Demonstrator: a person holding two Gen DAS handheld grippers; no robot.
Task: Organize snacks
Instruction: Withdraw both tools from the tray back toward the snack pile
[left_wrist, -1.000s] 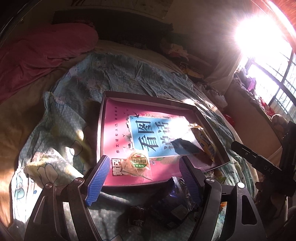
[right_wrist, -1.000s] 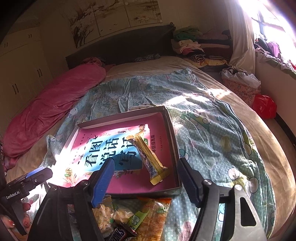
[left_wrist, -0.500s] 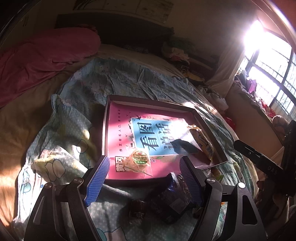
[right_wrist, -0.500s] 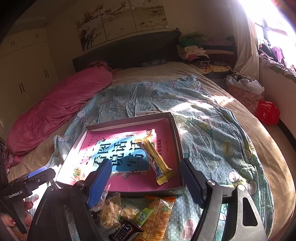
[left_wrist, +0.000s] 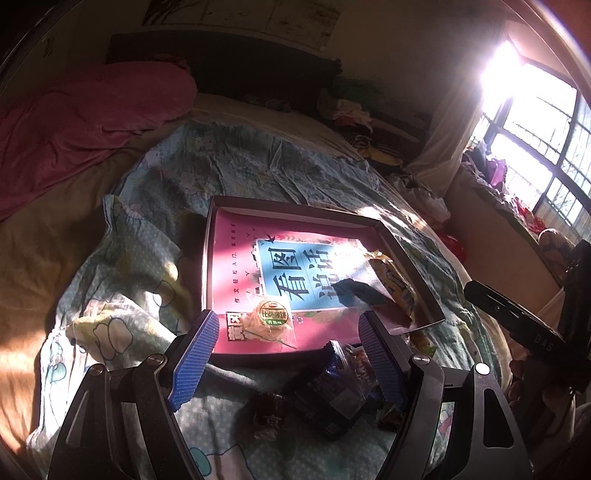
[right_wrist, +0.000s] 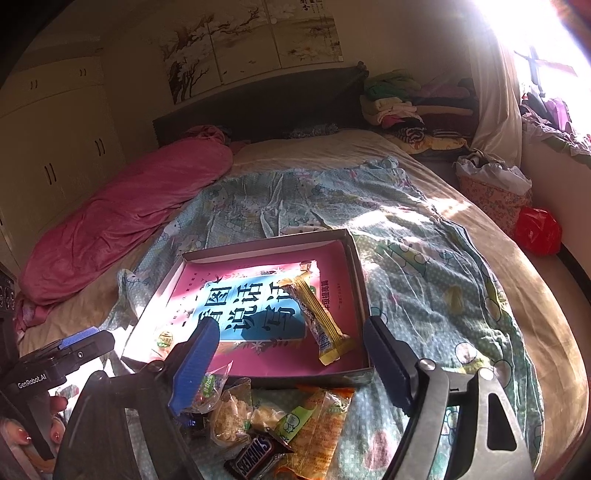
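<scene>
**Q:** Two claws over the bed — how does the left one sit?

**A:** The left gripper tilts downward toward the near edge of the shallow box, jaws spread wide and pinching nothing. Just beyond its left finger a round cracker packet lies inside the box; between and below the fingers a dark blue wrapper and a small brown sweet lie on the patterned sheet.

**Q:** And the hand holding it?

**A:** From the right wrist view only fingertips with painted nails show at the lower left, under that claw's black body.

**Q:** The right one?

**A:** The right gripper also points downward, jaws opening with nothing between the pads. Ahead of it, inside the box, lies a long yellow bar. Below the fingers, a pile on the sheet: a Snickers bar, an orange packet and clear bags of puffed snacks.
</scene>
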